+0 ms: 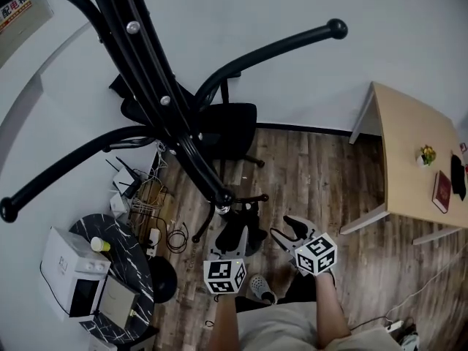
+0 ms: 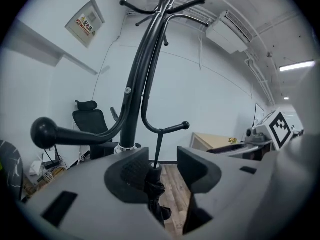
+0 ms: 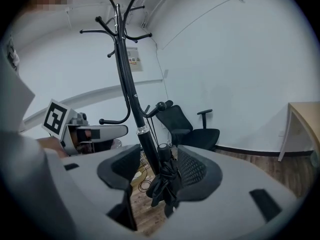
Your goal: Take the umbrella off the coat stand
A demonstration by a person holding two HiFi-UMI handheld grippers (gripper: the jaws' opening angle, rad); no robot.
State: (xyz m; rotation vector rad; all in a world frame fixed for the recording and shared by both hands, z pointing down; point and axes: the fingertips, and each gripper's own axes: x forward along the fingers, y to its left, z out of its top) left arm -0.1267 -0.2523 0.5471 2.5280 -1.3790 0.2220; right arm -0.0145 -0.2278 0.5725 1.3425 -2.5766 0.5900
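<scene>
The black coat stand (image 1: 172,112) rises in front of me, its curved arms spreading wide in the head view. A folded black umbrella (image 1: 245,232) hangs by its strap from a low hook (image 2: 172,129) close to the pole. In the left gripper view the umbrella (image 2: 154,184) shows in the gap between the jaws, nearer the left one, with no pad pressing on it. My left gripper (image 2: 162,159) is open. In the right gripper view the umbrella (image 3: 167,184) hangs just beyond the jaws beside the pole (image 3: 145,139). My right gripper (image 1: 289,234) is open and a little apart from the umbrella.
A black office chair (image 1: 227,126) stands behind the stand by the wall. A wooden desk (image 1: 417,159) with a red book (image 1: 441,190) is at the right. At the lower left a round dark table (image 1: 135,291) carries a white appliance (image 1: 73,273); cables and a router (image 1: 131,189) lie on the floor.
</scene>
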